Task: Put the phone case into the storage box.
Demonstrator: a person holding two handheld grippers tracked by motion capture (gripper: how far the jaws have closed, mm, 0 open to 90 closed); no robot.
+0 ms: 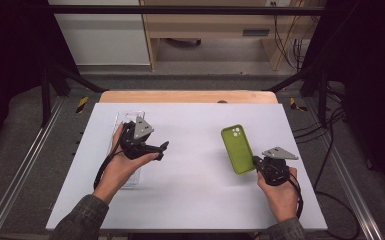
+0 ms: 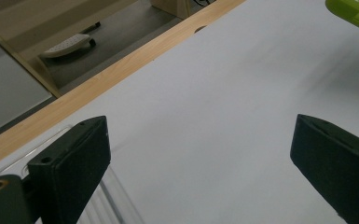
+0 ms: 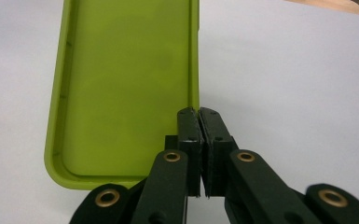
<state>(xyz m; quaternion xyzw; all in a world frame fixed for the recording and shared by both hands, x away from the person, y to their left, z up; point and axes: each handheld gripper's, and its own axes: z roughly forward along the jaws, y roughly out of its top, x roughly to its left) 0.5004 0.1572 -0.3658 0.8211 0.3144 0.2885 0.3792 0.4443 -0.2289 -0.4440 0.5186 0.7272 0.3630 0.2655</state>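
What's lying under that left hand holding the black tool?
A clear phone case lies on the white table, partly beneath the left hand and left gripper. Its far end and near corner show; the hand covers its middle.

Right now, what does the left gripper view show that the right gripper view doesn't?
Left gripper view: the left gripper with jaws wide open, a clear case beside one jaw, and the wooden table edge beyond. Right gripper view: the right gripper with jaws shut on the side rim of the green phone case, whose hollow inside faces up. Shared: the white sheet and that case.
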